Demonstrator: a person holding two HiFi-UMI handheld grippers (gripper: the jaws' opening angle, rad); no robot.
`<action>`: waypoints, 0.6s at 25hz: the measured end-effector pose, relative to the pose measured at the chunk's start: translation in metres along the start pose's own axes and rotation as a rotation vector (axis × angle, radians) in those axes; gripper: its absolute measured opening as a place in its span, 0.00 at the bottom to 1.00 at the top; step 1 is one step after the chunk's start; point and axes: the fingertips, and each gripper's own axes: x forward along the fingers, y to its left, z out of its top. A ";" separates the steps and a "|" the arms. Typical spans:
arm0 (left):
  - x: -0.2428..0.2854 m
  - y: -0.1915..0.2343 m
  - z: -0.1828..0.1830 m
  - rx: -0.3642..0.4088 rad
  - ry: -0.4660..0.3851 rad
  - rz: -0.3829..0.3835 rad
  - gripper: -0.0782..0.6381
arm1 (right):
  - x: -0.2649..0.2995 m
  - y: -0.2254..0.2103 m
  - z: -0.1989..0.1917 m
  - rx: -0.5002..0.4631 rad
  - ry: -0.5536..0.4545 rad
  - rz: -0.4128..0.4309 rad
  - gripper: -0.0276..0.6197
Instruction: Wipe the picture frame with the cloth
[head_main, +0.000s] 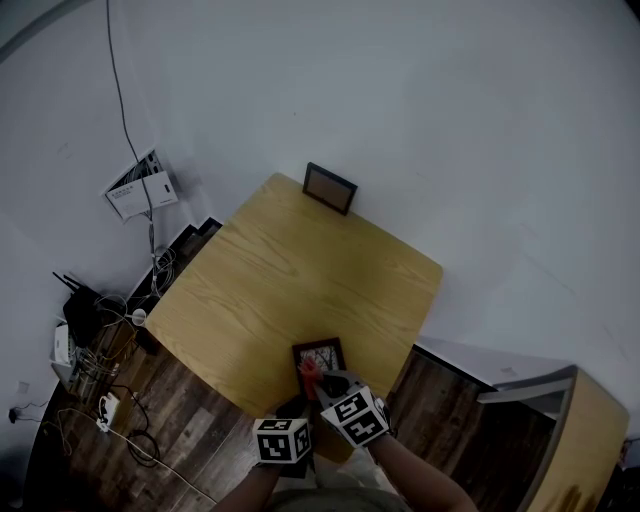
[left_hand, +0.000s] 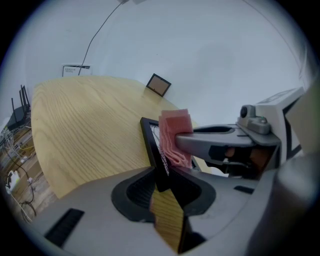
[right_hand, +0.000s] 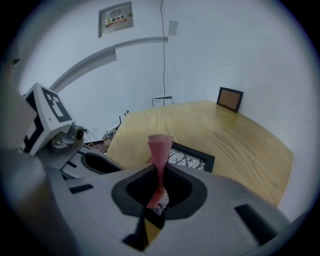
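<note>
A small black picture frame (head_main: 320, 353) with a branch print lies near the front edge of the wooden table (head_main: 290, 280). My left gripper (head_main: 298, 404) is shut on the frame's near edge; in the left gripper view the black frame (left_hand: 150, 135) runs out from between the jaws of that gripper (left_hand: 162, 175). My right gripper (head_main: 322, 383) is shut on a folded pink cloth (head_main: 309, 372). In the right gripper view the cloth (right_hand: 160, 150) stands up out of the jaws of the right gripper (right_hand: 159, 186), over the frame (right_hand: 195, 159). The left gripper view shows the cloth (left_hand: 175, 131) lying against the frame's face.
A second, brown-faced frame (head_main: 330, 187) leans against the white wall at the table's far edge. Cables and network boxes (head_main: 95, 340) crowd the dark wooden floor on the left. A wooden cabinet (head_main: 560, 420) stands at the right. A white wall box (head_main: 140, 186) hangs at left.
</note>
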 end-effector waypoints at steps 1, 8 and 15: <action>0.000 0.000 0.000 0.000 0.000 0.001 0.22 | 0.001 0.003 -0.002 -0.007 0.010 0.005 0.07; 0.000 0.000 0.000 0.002 -0.002 0.002 0.22 | 0.007 0.011 -0.014 -0.056 0.061 0.010 0.07; 0.000 0.001 0.000 0.002 -0.002 0.005 0.22 | 0.010 0.011 -0.020 -0.076 0.081 0.002 0.07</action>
